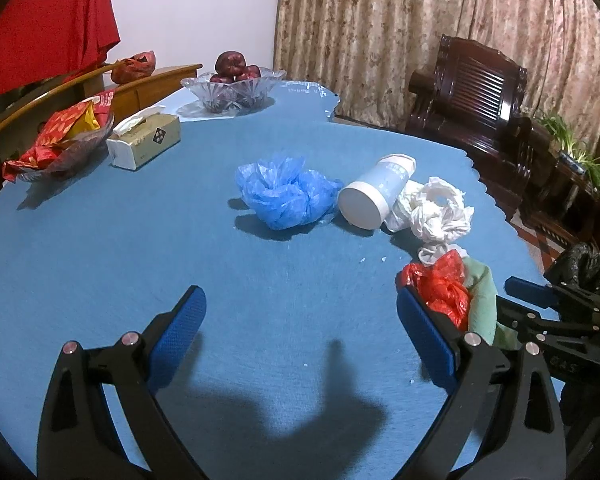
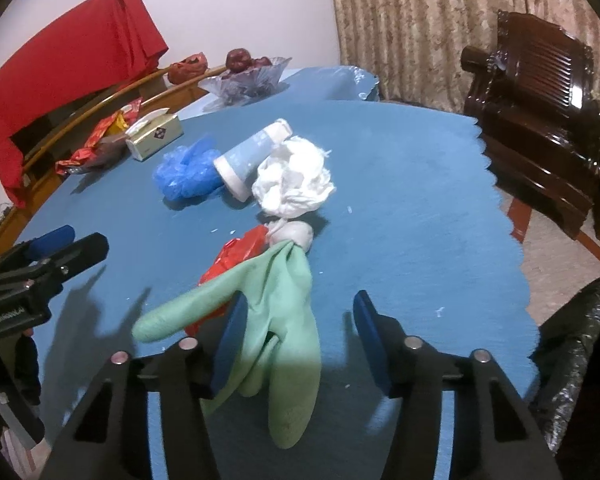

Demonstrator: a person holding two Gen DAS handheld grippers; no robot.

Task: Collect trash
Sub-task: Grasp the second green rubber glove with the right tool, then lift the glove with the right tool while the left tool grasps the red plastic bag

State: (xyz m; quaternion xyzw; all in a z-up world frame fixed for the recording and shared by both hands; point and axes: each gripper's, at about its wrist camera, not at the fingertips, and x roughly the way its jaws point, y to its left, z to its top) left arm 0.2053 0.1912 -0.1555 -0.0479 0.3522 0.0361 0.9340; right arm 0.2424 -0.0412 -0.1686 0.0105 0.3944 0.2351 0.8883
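From the left wrist, the left gripper (image 1: 300, 320) hovers with blue-padded fingers wide apart over a blue tablecloth (image 1: 140, 248); ahead lie a crumpled blue plastic bag (image 1: 286, 194), a toppled white-and-pale-blue paper cup (image 1: 374, 196), wadded white tissue (image 1: 440, 210) and a red plastic wrapper (image 1: 444, 286). From the right wrist, the right gripper (image 2: 300, 320) straddles a pale green rubber glove (image 2: 284, 320), fingers apart, the left pad against it, the right pad clear; a black bin bag (image 2: 572, 344) hangs at the table's edge.
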